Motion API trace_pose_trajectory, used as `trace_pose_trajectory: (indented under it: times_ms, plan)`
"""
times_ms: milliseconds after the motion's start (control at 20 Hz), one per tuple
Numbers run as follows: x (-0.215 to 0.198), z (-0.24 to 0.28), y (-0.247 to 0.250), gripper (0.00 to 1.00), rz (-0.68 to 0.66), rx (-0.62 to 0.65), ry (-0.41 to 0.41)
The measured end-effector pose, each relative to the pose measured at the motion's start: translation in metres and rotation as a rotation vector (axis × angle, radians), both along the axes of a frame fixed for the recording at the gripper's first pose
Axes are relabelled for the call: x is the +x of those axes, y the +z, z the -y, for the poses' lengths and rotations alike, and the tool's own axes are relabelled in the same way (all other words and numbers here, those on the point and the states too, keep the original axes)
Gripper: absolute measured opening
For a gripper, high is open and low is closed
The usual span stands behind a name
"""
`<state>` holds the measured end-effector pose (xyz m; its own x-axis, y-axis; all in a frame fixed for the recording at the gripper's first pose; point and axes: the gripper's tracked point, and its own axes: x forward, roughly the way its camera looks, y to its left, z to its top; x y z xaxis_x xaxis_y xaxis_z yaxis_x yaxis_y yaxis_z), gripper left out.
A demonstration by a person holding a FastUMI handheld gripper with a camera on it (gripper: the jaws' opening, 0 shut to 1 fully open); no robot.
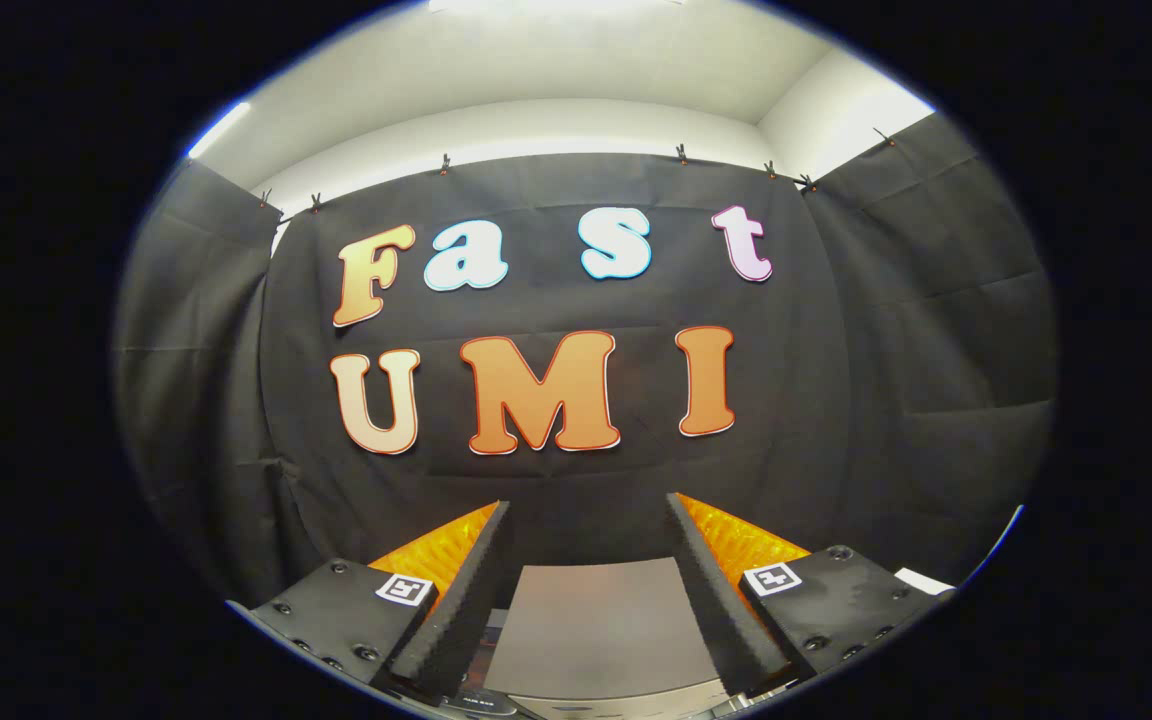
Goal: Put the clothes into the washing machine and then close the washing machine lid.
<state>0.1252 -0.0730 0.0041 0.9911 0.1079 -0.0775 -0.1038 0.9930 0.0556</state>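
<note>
Gripper (586, 510) up in the air, jaws spread wide, nothing held between them. Down at 6 o'clock, between the fingers (461, 600), a flat grey top of the washing machine (601, 625), lid looks down but hard to say for sure. Straight ahead at 12, black cloth wall (876, 330) clipped up along its top edge, white ceiling (586, 70) above. No clothes anywhere near the jaws.

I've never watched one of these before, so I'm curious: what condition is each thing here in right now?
gripper: open, fingers apart, holding nothing, aimed at the booth wall.
grey flat surface: lies below between the fingers, bare on top; I cannot tell whether it is the washing machine lid.
</note>
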Motion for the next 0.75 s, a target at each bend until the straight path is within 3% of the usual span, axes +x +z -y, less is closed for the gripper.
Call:
trace_pose_trajectory:
  times_ms: [750]
  plan:
    - [0.009, 0.006, -0.003, 0.97, 0.031, -0.009, 0.024]
